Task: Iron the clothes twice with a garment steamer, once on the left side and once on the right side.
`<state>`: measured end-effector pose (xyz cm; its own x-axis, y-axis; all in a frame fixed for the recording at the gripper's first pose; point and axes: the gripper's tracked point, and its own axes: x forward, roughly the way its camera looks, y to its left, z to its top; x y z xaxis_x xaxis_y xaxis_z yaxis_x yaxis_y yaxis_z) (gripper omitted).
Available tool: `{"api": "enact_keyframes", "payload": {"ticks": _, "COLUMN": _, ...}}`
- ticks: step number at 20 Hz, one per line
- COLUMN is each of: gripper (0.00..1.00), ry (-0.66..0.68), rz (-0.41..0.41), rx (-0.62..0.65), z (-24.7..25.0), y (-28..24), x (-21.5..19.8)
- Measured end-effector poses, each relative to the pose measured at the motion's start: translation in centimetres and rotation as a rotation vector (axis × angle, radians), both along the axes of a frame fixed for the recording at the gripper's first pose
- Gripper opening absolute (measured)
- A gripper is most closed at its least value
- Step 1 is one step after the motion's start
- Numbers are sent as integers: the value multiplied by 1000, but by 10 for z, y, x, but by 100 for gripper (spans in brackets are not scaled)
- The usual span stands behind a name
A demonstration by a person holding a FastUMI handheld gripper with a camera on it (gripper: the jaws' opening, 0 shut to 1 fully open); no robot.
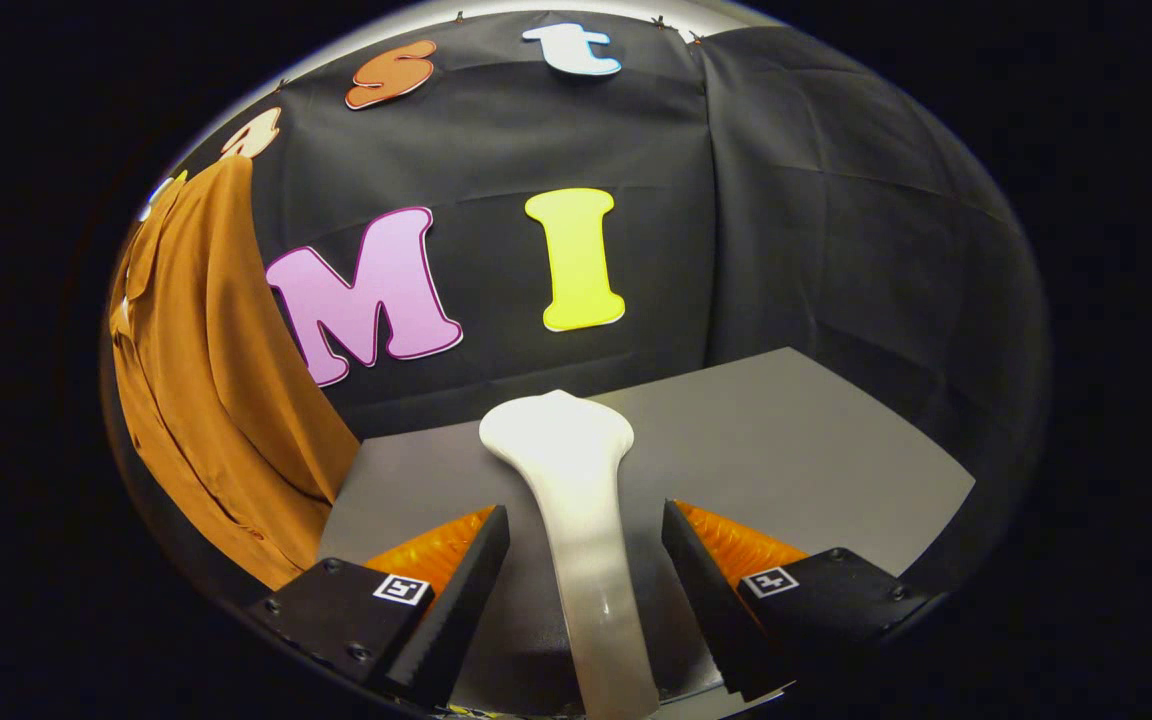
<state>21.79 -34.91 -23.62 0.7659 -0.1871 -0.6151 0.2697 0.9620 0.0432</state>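
Gripper view: steamer (576, 500) handle base cut off; white, glossy, between wide-open, untouching gripper (584, 560) fingers; brown shirt (206, 380) hanging.

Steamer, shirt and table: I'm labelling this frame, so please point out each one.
steamer (576, 500): gripper view, on its handle between the open fingers of the gripper (584, 590).
shirt (211, 370): gripper view, on its hanging front panel.
table (796, 450): gripper view, on its bare grey top.

I am working in a staged recording booth, not a lived-in room: black cloth walls (816, 220) meet in a corner behind a bare grey table (786, 450), and a brown garment (206, 400) hangs at the table's left edge.
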Motion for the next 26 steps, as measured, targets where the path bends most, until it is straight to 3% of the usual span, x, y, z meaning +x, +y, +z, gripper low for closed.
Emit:
{"api": "enact_keyframes", "payload": {"ticks": 2, "gripper": 93, "ry": 38, "rz": 4, "rx": 14, "z": -11, "y": 0, "x": -1}}
{"api": "enact_keyframes", "payload": {"ticks": 4, "gripper": 81, "ry": 69, "rz": 10, "rx": 25, "z": -20, "y": 1, "x": 0}}
{"api": "enact_keyframes", "payload": {"ticks": 7, "gripper": 53, "ry": 89, "rz": 15, "rx": 23, "z": -26, "y": -2, "x": 0}}
{"api": "enact_keyframes", "payload": {"ticks": 9, "gripper": 41, "ry": 74, "rz": 5, "rx": 34, "z": -15, "y": -4, "x": -7}}
{"api": "enact_keyframes", "payload": {"ticks": 18, "gripper": 40, "ry": -82, "rz": -58, "rx": 16, "z": 42, "y": 1, "x": -29}}
{"api": "enact_keyframes", "payload": {"ticks": 26, "gripper": 40, "ry": -162, "rz": -81, "rx": -39, "z": 83, "y": 69, "x": -47}}
